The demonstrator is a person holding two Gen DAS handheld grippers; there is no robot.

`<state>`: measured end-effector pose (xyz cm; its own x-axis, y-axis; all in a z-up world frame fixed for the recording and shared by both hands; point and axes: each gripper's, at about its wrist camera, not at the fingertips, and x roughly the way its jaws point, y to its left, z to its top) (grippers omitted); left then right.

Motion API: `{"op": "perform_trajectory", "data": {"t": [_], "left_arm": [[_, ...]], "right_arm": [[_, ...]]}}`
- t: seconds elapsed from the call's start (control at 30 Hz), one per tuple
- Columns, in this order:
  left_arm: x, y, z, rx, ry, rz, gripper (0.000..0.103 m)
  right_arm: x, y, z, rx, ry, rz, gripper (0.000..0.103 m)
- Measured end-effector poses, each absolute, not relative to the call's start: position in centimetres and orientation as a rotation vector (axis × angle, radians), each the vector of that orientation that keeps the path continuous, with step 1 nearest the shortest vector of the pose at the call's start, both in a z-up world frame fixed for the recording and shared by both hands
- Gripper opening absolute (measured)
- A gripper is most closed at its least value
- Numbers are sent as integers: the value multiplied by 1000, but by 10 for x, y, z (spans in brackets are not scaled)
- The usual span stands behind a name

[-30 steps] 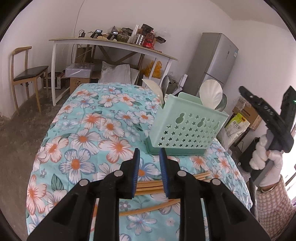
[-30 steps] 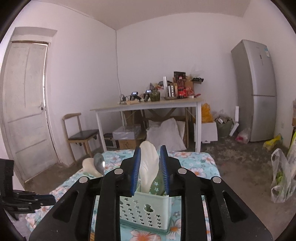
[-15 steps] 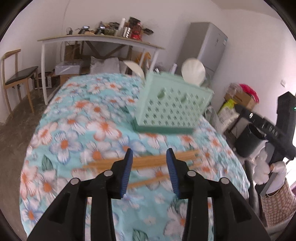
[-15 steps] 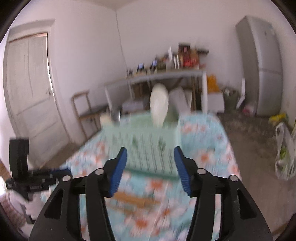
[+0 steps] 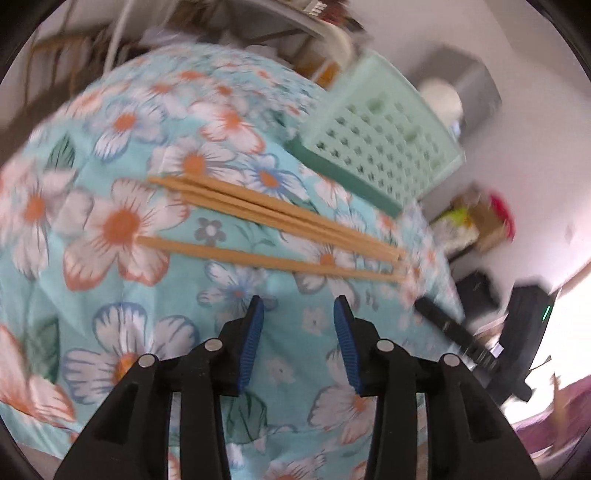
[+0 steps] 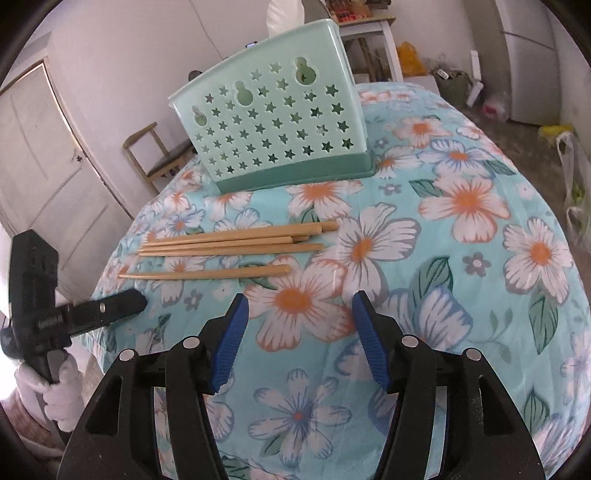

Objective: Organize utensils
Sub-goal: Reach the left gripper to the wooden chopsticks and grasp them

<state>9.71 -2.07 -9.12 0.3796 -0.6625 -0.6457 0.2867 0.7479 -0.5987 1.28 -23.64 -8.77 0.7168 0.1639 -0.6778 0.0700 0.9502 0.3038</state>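
At the far left of the right wrist view a white-gloved hand (image 6: 61, 384) grips the left gripper (image 6: 125, 301), seen side-on and cut off by the edge; its fingertips are over the cloth's corner, and its jaws cannot be judged from here. Faint lettering on its body is too small to read. Behind it are a white door (image 6: 44, 155) and a wooden chair (image 6: 151, 155), partly hidden by the table.

The chopsticks (image 6: 236, 240) lie on the floral cloth (image 6: 461, 258) left of centre: a bunch of about three touching, and one apart on the near side. How many are in the bunch is hard to tell. Beyond them the mint basket (image 6: 277, 125) stands upright, its star-punched wall hiding what it holds; only a pale spoon top (image 6: 284, 14) shows above the rim, cut off by the frame. To the right are a fridge (image 6: 524, 55) and a plastic bag (image 6: 572, 184) on the concrete floor.

The right gripper (image 6: 299, 314) hangs over the cloth short of the chopsticks; its jaws have just been opening and now stand wide with nothing between them.

The left wrist view is smeared by motion. There the left gripper (image 5: 297, 321), jaws recently parted to a moderate gap and empty, sits short of the chopsticks (image 5: 273, 225); the basket (image 5: 376, 144) is beyond, and the right gripper (image 5: 461, 336) shows blurred at right.
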Motion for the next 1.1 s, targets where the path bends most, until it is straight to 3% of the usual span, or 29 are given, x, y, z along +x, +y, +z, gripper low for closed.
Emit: {"op": "perform_trajectory", "data": {"t": [0.53,0.8,1.1], "left_arm": [[128,8,-115,-1080,1128,-349,36],[126,13,-124,-1150,1154,-243,13],[119,26,-129,-1207,1169,-246,10]], "right_arm": [[8,-244,-91,371,737,90,57],[6,-246,-90,396,728,101,57],[5,-248,-90,397,728,107,56]]}}
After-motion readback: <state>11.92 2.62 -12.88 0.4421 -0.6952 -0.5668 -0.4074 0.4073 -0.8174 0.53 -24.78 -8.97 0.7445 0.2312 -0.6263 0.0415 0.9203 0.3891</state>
